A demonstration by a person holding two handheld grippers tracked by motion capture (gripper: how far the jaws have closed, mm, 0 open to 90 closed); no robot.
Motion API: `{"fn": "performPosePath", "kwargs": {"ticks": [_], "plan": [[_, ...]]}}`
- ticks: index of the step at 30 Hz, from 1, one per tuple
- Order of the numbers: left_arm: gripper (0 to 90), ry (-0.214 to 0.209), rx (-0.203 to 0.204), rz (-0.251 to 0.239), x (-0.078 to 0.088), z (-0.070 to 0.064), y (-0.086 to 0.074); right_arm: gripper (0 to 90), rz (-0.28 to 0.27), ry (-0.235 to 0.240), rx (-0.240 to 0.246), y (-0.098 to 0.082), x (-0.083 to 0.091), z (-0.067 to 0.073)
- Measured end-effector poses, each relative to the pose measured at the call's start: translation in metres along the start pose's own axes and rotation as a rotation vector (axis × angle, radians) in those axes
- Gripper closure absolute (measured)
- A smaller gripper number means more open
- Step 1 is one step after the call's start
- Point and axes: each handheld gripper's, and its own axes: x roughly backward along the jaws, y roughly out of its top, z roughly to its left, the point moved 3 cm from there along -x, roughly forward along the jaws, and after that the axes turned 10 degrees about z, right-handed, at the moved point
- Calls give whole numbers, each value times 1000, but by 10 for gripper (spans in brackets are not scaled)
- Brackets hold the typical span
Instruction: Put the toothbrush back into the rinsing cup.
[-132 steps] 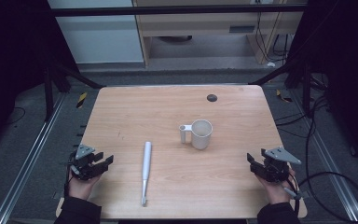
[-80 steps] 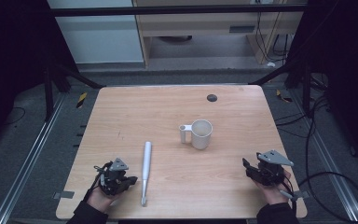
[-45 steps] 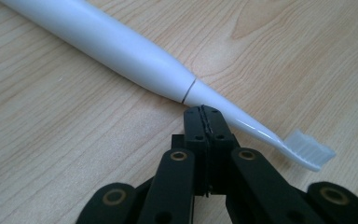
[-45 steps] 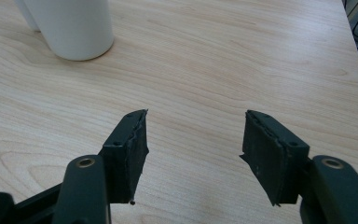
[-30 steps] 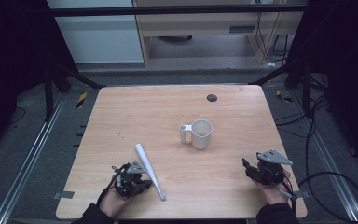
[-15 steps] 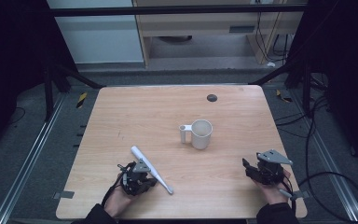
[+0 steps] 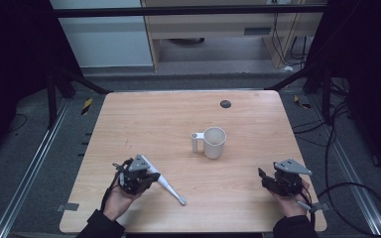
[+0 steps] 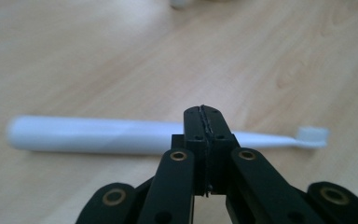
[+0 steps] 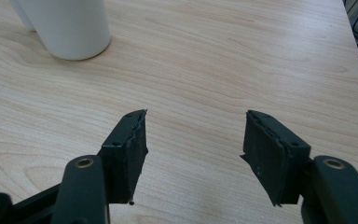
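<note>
Toothbrush [image 8: 121, 135] crosswise past pressed-together, empty left fingers [image 8: 205, 140], mug [image 7: 214, 143] far right on desk [image 7: 154, 119]; right fingers [image 9: 193, 154] spread, empty.

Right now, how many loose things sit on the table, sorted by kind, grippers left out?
Toothbrush: 1, white, held in the left gripper.
Mug: 1, white, upright near the table's middle.
Small dark round thing: 1, near the far edge; too small to tell what it is.
Total: 3
</note>
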Motion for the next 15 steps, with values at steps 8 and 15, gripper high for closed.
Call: {"fn": "performPosePath", "kwargs": {"ticks": [8, 15], "plan": [[887, 112, 47, 35, -13, 42, 19, 395, 2, 0, 1, 1, -2, 0], [888, 131, 79, 74, -32, 62, 22, 396, 7, 7, 2, 1, -3, 1]]}}
